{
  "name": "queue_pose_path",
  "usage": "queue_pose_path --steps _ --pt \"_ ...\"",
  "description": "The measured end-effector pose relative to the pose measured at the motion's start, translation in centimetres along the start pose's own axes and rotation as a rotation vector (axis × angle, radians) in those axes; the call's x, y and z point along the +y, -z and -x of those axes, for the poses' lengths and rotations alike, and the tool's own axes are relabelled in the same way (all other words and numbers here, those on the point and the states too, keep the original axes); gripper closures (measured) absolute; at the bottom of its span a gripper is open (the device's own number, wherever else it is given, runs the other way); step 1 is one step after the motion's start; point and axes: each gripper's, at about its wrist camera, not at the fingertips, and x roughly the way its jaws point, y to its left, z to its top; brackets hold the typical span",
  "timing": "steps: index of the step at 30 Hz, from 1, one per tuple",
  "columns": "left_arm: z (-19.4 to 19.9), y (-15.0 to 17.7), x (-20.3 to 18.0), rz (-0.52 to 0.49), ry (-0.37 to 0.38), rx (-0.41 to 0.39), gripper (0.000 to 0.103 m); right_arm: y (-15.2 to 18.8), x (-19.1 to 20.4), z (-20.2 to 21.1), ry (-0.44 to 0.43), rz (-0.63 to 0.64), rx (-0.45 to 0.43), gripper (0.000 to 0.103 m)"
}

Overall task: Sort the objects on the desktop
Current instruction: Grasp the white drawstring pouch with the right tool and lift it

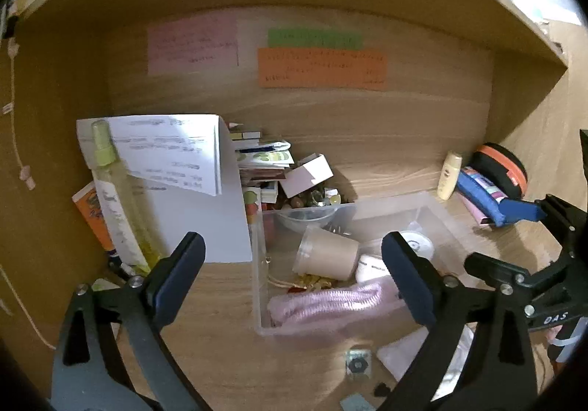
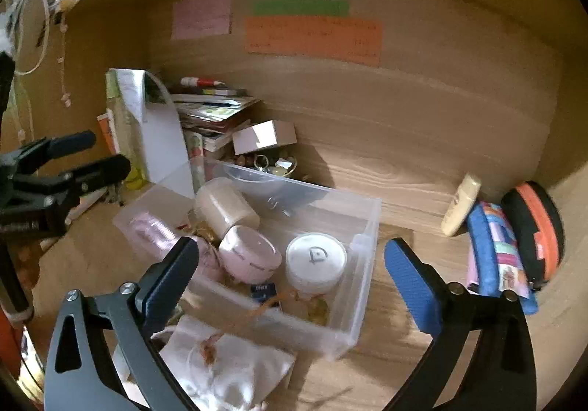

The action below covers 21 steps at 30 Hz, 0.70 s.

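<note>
A clear plastic bin (image 1: 258, 275) (image 2: 362, 286) sits on the wooden desk. It holds a beige cup (image 1: 327, 258) (image 2: 226, 207) on its side, a pink knitted item (image 1: 330, 304) (image 2: 154, 231), a round white case (image 2: 316, 258) and a pink round case (image 2: 250, 253). My left gripper (image 1: 294, 278) is open and empty, above the bin's front left. It also shows in the right wrist view (image 2: 99, 153). My right gripper (image 2: 290, 271) is open and empty, above the bin. A white cloth pouch (image 2: 224, 370) lies in front of the bin.
A spray bottle (image 1: 117, 197) and an orange tube (image 1: 93, 216) lean at the left by white papers (image 1: 172, 153). Books and a small white box (image 1: 308, 175) are stacked behind the bin. A cream bottle (image 2: 461, 205), a blue pouch (image 2: 496, 256) and an orange-black case (image 2: 536, 231) stand at the right.
</note>
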Motion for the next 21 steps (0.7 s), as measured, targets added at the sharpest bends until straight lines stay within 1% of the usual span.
queue_pose_path --steps 5,10,14,16,18,21 --pt "1.4 1.3 0.3 0.002 0.000 0.005 0.005 1.6 0.9 2.8 -0.002 0.006 -0.019 0.001" --pt "2.1 3.4 0.6 0.012 0.003 0.049 0.005 3.8 1.7 4.0 -0.007 0.000 0.001 0.001" --pt "2.2 5.2 0.6 0.015 0.008 0.090 0.005 5.6 2.6 3.9 -0.015 -0.011 0.037 0.001" --pt "2.3 6.1 0.5 0.014 0.014 0.113 0.005 6.5 2.8 3.8 -0.034 -0.026 0.057 0.001" --pt "2.2 7.1 0.3 0.011 0.021 0.139 0.005 7.3 3.2 3.2 -0.050 -0.037 0.091 0.001" --pt "2.2 8.4 0.2 0.016 0.032 0.171 0.005 8.4 3.9 2.2 -0.045 -0.029 0.140 0.001"
